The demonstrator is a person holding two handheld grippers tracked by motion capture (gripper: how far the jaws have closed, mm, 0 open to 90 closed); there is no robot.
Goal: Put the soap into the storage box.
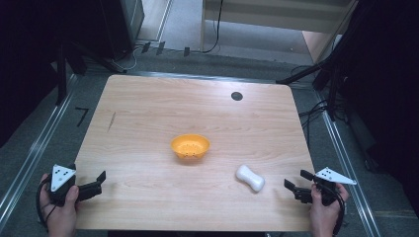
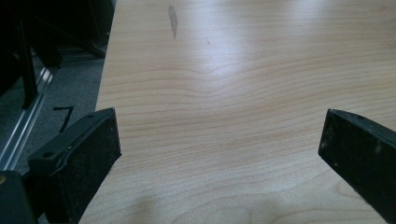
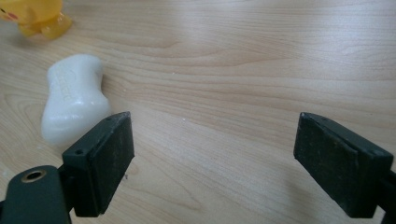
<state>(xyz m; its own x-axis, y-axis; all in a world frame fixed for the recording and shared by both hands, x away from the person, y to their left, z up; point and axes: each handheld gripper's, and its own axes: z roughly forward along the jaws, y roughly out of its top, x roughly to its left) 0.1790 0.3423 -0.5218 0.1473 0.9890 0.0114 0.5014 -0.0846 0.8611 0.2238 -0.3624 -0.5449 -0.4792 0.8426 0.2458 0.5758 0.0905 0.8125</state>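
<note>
Right gripper (image 1: 295, 183) gaping, empty, I idle at five o'clock; soap (image 1: 250, 177) could skid toward the bowl (image 1: 190, 146) if nudged.

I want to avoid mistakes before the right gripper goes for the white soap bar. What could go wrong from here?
1. The white soap bar is rounded and looks smooth, so it may slip from the open right gripper when the jaws close.
2. It lies near the table front edge; a push might send it off.
3. The orange bowl looks light; a wide sweep could knock it.
</note>
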